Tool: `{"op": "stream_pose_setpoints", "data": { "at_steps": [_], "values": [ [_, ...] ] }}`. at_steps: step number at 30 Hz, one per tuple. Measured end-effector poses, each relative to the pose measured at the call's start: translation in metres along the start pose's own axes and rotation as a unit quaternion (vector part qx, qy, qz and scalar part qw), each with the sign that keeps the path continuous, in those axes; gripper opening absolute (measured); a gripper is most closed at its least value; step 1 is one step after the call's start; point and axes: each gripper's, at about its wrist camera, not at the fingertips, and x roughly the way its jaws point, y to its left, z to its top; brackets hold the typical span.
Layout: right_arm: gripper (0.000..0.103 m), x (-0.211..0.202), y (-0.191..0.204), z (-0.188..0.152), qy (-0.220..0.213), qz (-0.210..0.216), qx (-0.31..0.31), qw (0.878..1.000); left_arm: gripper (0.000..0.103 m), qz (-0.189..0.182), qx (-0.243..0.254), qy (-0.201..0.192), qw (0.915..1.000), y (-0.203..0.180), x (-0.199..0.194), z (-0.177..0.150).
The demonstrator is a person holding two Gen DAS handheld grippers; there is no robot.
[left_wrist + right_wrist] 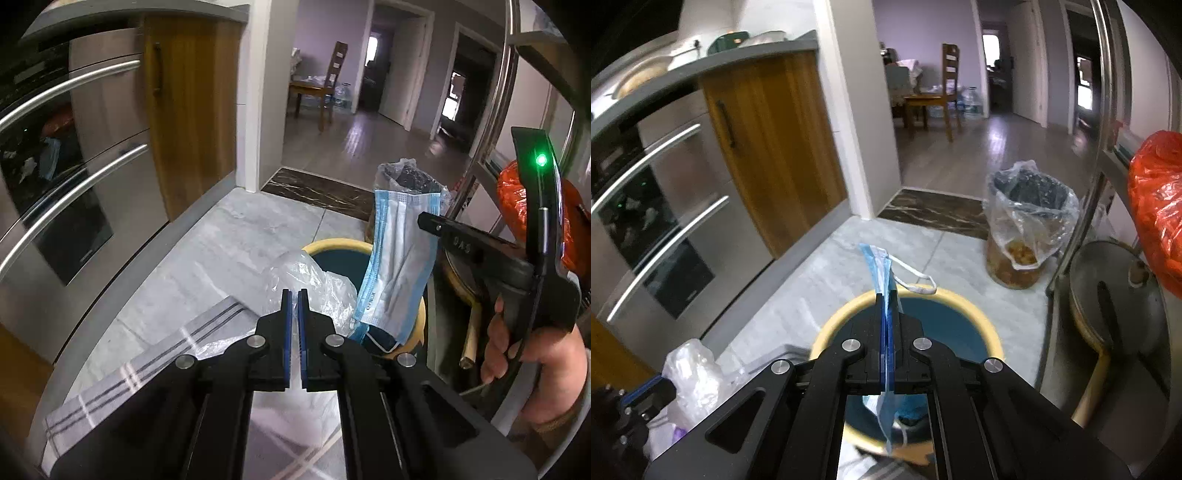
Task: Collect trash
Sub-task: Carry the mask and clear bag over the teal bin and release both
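A round bin (964, 325) with a yellow rim and dark blue inside stood on the grey tiled floor (236, 236). Beyond it, by the doorway, sat a jar lined with a clear bag (1030, 225). Beside the bin, the left gripper (294, 295) pinched a crumpled clear plastic bag (317, 284), jaws nearly together. Directly over the bin, the right gripper (887, 295) was clamped on a blue surgical mask (399, 258), which hung down into its mouth.

Tile floor (827, 273): yellow-rimmed bin (982, 325), bagged jar (1019, 258).
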Motion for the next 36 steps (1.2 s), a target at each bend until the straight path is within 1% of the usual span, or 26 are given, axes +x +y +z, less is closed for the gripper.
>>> {"op": "stream_pose_setpoints", "data": {
  "at_steps": [3, 7, 12, 15, 20, 24, 27, 31, 36],
  "values": [
    [0.002, 0.014, -0.008, 0.003, 0.005, -0.01, 0.005, 1.0, 0.003, -0.005, 0.011, 0.001, 0.9999, -0.011, 0.016, 0.012],
    [0.002, 0.032, -0.019, 0.002, 0.026, -0.008, 0.023, 0.999, 0.003, -0.014, 0.02, 0.005, 0.9997, -0.021, 0.033, 0.021],
    [0.002, 0.044, -0.03, 0.003, 0.033, -0.01, 0.036, 0.999, 0.003, -0.022, 0.028, 0.017, 0.9992, -0.033, 0.058, 0.028],
    [0.002, 0.053, -0.042, 0.0, 0.048, -0.003, 0.057, 0.997, 0.003, -0.025, 0.032, 0.032, 0.9986, -0.043, 0.075, 0.026],
    [0.002, 0.067, -0.062, -0.005, 0.076, -0.011, 0.096, 0.992, 0.003, -0.031, 0.054, 0.056, 0.9965, -0.056, 0.101, 0.017],
    [0.002, 0.072, -0.067, -0.007, 0.084, -0.017, 0.104, 0.991, 0.003, -0.035, 0.057, 0.071, 0.9952, -0.061, 0.119, 0.008],
    [0.002, 0.075, -0.067, -0.009, 0.087, -0.021, 0.1, 0.991, 0.003, -0.033, 0.066, 0.08, 0.994, -0.066, 0.131, 0.004],
    [0.002, 0.077, -0.067, -0.009, 0.086, -0.02, 0.101, 0.991, 0.003, -0.019, 0.092, 0.087, 0.9918, -0.073, 0.145, 0.006],
    [0.002, 0.079, -0.068, -0.009, 0.085, -0.018, 0.104, 0.991, 0.003, -0.01, 0.094, 0.086, 0.9919, -0.074, 0.15, 0.01]
  ]
}}
